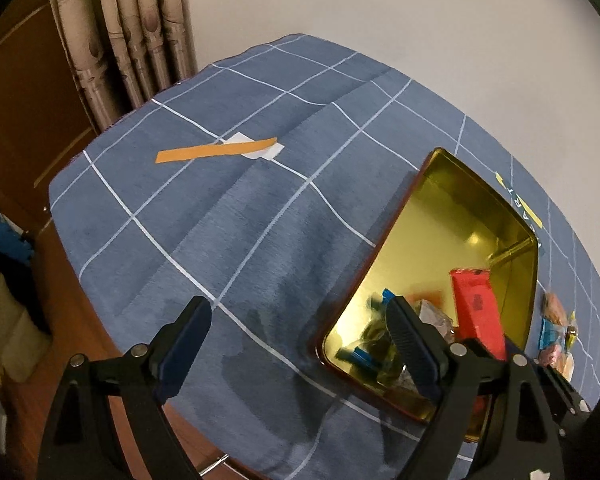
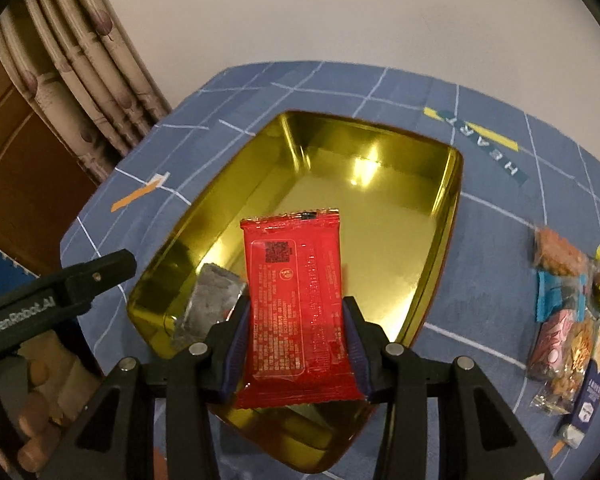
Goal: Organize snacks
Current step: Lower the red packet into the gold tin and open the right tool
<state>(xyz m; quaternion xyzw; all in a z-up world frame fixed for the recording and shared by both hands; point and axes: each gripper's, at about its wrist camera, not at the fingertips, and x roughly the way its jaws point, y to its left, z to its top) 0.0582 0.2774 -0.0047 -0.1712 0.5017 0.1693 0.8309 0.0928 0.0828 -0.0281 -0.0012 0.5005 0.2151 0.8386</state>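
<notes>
A gold tin box (image 2: 440,216) lies open on the blue checked tablecloth; it also shows in the left wrist view (image 1: 432,200). My right gripper (image 2: 298,312) is shut on a red snack packet (image 2: 296,292) and holds it over the tin's near end. The packet also shows in the left wrist view (image 1: 478,308). A silver wrapped snack (image 2: 210,300) lies in the tin's near left corner, with blue and silver wrapped pieces (image 1: 364,354) beside it. My left gripper (image 1: 296,320) is open and empty over the cloth, at the tin's left edge.
A pile of loose snack packets (image 2: 568,320) lies on the cloth to the right of the tin, also in the left wrist view (image 1: 556,332). An orange strip and white paper (image 1: 220,150) lie far left. Curtains (image 1: 132,32) and the table's edge are to the left.
</notes>
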